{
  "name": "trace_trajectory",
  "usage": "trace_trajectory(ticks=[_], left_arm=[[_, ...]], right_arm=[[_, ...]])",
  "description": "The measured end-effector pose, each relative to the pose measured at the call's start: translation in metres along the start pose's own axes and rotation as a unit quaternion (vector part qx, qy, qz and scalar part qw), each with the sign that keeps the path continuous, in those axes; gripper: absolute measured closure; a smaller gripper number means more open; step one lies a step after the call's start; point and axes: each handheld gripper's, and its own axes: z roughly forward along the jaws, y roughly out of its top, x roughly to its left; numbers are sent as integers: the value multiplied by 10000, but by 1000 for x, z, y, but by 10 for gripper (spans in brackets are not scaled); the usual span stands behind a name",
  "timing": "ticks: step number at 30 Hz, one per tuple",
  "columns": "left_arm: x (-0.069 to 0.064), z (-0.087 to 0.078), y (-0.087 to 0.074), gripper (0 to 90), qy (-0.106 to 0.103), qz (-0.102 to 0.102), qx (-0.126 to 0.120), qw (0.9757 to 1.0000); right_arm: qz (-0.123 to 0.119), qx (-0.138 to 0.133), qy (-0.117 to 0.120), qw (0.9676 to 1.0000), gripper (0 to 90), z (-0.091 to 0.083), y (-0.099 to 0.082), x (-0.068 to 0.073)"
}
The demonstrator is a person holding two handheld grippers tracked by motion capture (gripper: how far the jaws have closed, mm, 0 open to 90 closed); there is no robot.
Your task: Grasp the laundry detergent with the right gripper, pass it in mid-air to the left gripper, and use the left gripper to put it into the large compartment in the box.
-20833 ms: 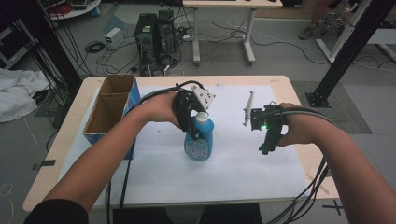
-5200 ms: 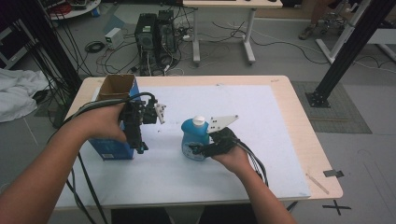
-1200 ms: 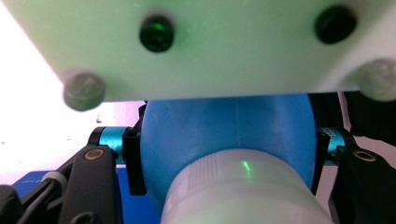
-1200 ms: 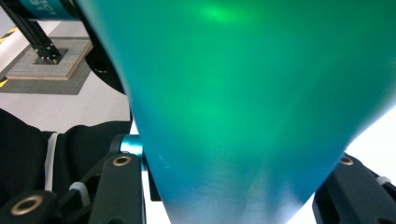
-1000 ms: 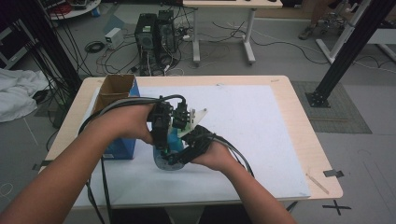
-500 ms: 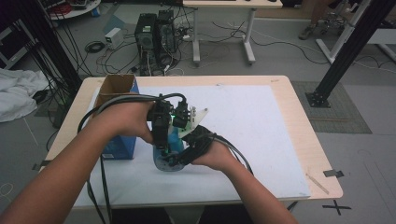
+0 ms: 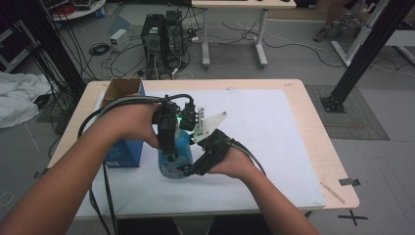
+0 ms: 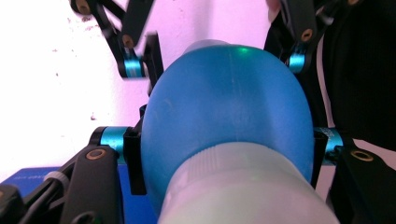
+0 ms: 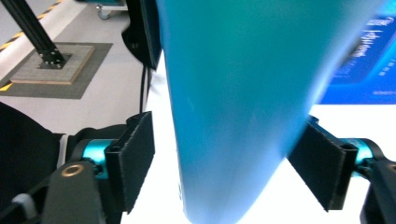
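Now, bottle: my blue bottle point(image 7: 175, 155) stands on the white sheet point(image 7: 274, 142) at centre-left of the high view, just right of the blue box point(image 7: 122, 149).
Bottle's axis: upright as far as I can judge, pale cap point(image 8: 247, 191) on top; in my left gripper view I look down along it from the cap end.
Left gripper: my left gripper point(image 7: 169, 147) comes down from above, its pads pressed against both sides of the bottle's shoulder, so I have it clamped.
Right gripper: my right gripper point(image 7: 188, 169) reaches in low from the lower right; its pads point(image 9: 135, 158) straddle the lower body with a gap on each side, not gripping.
Key relation: both tools sit on one bottle, left high, right low; the left one alone bears it.
Next, my guess: the right must close before the left lets go.
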Motion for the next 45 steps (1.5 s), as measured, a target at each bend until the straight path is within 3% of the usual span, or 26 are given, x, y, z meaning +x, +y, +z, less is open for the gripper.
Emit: trace_trajectory(ticks=[10, 16, 29, 35, 37, 40, 41, 42, 45], left_arm=[[5, -11, -6, 386, 71, -221, -37, 9997], [8, -15, -9, 386, 86, -299, -22, 9995], [17, -43, -31, 385, 119, -898, -148, 9958], [22, -56, -46, 385, 106, -1223, -175, 9923], [24, -61, -51, 385, 105, -1357, -206, 9905], [29, -67, -58, 385, 68, -1613, -198, 9867], [29, -67, -58, 385, 68, -1613, -198, 9867], [31, -72, -61, 385, 84, -1732, -185, 9847], [34, -80, -66, 385, 131, -1866, -176, 9822]], right_arm=[[-30, 243, -219, 9995, 228, -21, -2, -2], [43, 232, -335, 9992, 226, -34, -2, -5], [96, 593, -703, 9957, 182, -63, -4, -11], [90, 735, -800, 9940, 179, -74, -3, -13], [141, 807, -844, 9931, 140, -77, -4, -14], [191, 879, -893, 9919, 139, -81, -7, -16], [191, 879, -893, 9919, 139, -81, -7, -16], [208, 897, -900, 9917, 139, -82, -8, -16], [225, 953, -925, 9909, 135, -84, -10, -17]])
